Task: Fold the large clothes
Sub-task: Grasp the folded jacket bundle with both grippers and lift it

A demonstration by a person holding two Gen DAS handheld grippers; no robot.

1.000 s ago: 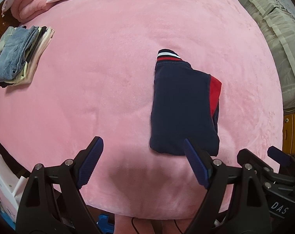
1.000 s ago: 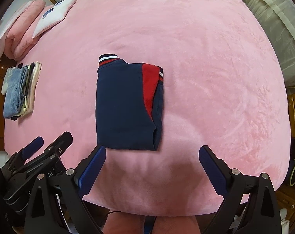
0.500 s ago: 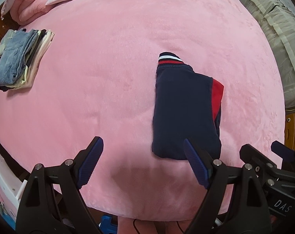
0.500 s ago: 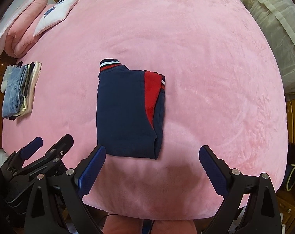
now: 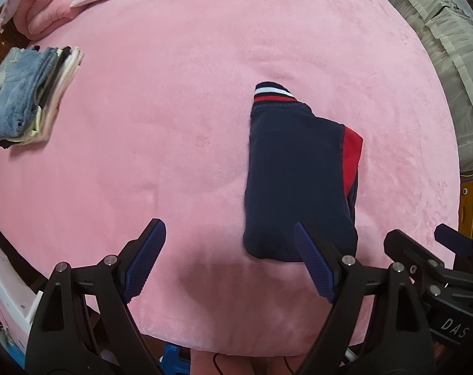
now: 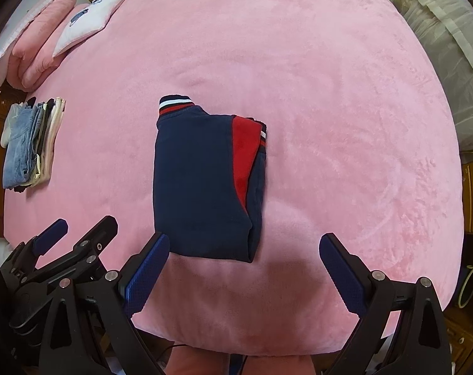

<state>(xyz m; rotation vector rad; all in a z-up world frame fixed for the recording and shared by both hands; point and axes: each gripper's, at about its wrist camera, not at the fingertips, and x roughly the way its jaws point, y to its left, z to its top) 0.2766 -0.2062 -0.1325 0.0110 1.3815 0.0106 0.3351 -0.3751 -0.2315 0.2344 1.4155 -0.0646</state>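
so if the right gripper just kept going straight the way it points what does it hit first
Probably the pink blanket, just right of the folded navy sweater. The open right gripper is centred near the sweater's right edge; depth is unclear.

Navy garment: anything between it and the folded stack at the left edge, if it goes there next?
Nothing visible. Only bare pink blanket lies between the folded navy garment and the folded stack. Both the left gripper and the right gripper are open and hover at the near edge, off the cloth.
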